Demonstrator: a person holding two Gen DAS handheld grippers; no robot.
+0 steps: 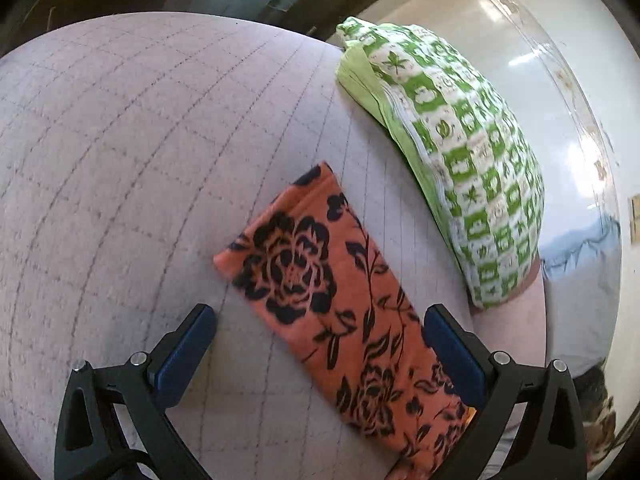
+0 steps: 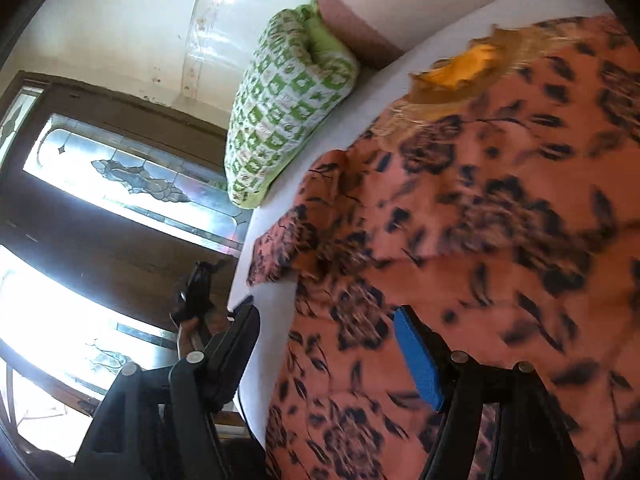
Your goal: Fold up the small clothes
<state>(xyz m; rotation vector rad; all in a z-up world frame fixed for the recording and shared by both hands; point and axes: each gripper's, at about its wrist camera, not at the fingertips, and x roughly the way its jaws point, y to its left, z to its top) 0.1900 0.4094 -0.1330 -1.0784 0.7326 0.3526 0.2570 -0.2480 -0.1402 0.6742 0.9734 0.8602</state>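
An orange garment with black flower print (image 1: 332, 304) lies on the pale quilted bed (image 1: 140, 152); in the left wrist view a narrow sleeve-like strip of it runs from mid-frame toward the lower right. My left gripper (image 1: 320, 320) is open just above it, its right pad (image 1: 452, 352) over the cloth's edge, its left pad over bare bed. In the right wrist view the garment (image 2: 480, 240) fills the right half, spread with a yellow neckline (image 2: 464, 66) at the top. My right gripper (image 2: 328, 320) is open above its left edge, holding nothing.
A green and white patterned pillow (image 1: 460, 160) lies at the bed's right edge, also in the right wrist view (image 2: 280, 112). Beyond it are a white floor (image 1: 520, 20) and a dark door with leaded glass (image 2: 120, 184). The other hand-held gripper (image 2: 198, 292) shows past the bed's edge.
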